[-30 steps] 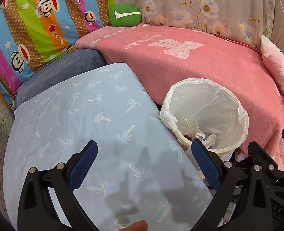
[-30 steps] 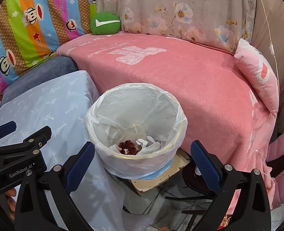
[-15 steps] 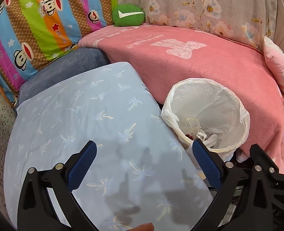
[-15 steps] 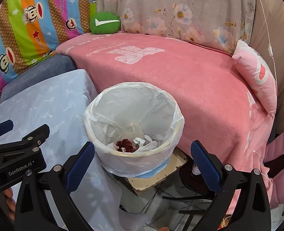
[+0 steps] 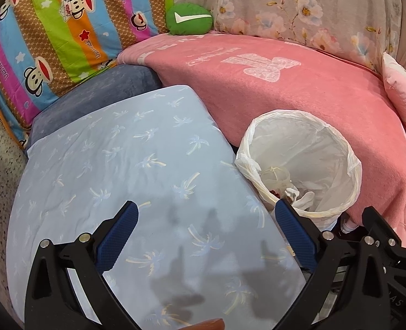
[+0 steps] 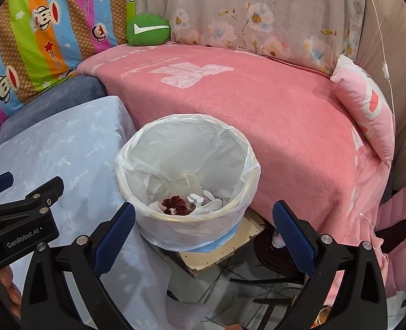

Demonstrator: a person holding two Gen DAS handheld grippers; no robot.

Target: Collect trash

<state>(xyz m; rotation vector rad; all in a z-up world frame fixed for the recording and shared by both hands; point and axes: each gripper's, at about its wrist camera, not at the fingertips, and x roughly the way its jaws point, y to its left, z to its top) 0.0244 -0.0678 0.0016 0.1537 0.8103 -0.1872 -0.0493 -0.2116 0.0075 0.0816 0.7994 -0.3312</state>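
A bin lined with a white plastic bag stands between the blue-covered table and the pink sofa; the left wrist view shows the same bin at right. Inside lie dark red scraps, crumpled white paper and clear plastic. My right gripper hovers open just before the bin's near rim, nothing between its blue fingers. Over the table's light blue cloth my left gripper hangs open and holds nothing. Its black body shows at the left edge of the right wrist view.
A pink blanket covers the sofa behind the bin, with a green cushion, a striped monkey-print cover and a pink pillow. A board and cables lie on the floor under the bin. A pink chair sits at right.
Both grippers have drawn back slightly from the bin, which sits a little farther off in both views. Both stay open and empty.
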